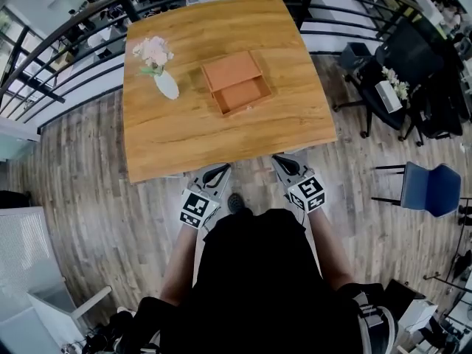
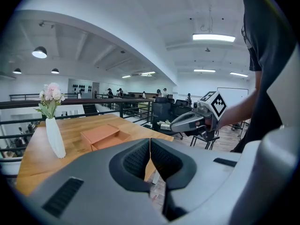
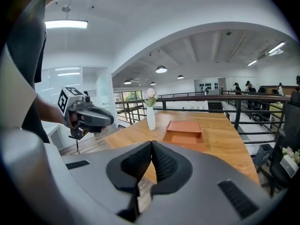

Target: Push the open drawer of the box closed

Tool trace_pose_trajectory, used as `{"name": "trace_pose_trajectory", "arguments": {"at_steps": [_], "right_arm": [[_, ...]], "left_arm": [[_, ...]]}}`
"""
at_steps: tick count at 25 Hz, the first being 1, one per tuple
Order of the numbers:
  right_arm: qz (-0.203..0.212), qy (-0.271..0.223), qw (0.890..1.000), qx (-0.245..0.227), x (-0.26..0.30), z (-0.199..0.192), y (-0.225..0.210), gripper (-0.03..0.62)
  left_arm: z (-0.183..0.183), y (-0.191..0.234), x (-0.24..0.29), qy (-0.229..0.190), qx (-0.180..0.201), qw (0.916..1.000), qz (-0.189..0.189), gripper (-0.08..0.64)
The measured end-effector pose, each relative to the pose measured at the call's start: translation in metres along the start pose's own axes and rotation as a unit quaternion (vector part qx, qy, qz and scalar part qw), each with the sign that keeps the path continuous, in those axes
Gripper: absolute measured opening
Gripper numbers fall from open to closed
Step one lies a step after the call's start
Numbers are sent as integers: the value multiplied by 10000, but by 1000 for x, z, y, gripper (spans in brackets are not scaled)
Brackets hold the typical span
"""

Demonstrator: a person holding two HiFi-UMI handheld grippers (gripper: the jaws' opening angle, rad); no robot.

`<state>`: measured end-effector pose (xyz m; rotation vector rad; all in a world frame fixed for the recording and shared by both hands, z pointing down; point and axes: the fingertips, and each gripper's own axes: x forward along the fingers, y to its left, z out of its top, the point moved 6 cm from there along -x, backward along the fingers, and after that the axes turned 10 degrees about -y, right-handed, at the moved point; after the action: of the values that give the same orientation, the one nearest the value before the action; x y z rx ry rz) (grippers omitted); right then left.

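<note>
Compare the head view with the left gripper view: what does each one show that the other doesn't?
Head view only: the wood floor, a blue chair, and the left gripper seen from outside, short of the near edge of the table. Left gripper view only: its jaws together with nothing between them, and the ceiling lights. Both: the table, the orange box with its drawer pulled open, the vase of flowers, and the right gripper.

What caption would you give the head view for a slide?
Left tongs and right tongs hover at the wooden table's edge; the orange box has its drawer open beside a flower vase.
</note>
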<state>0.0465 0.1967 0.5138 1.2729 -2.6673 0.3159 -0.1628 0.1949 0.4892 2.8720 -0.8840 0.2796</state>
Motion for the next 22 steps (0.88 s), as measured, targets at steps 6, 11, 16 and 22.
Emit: {"name": "trace_pose_trajectory", "arguments": {"at_steps": [6,11,16,22], "right_arm": [[65,136,9999,-31,25,-1,3,16],[78,216,9997,7,36,-8,-6,17],[117,281,9995,106,42,-13,-28,17],[329,301,9990,9,69,4,-66,17]], "left_arm": [[-12,18,-12,135,-170,9997,102,25],[-19,29,-8,167,-211,9995,169,25],[-10,35,11,78,-229,9995,208,25],[6,53,44,116,-267,9989,374,25]]}}
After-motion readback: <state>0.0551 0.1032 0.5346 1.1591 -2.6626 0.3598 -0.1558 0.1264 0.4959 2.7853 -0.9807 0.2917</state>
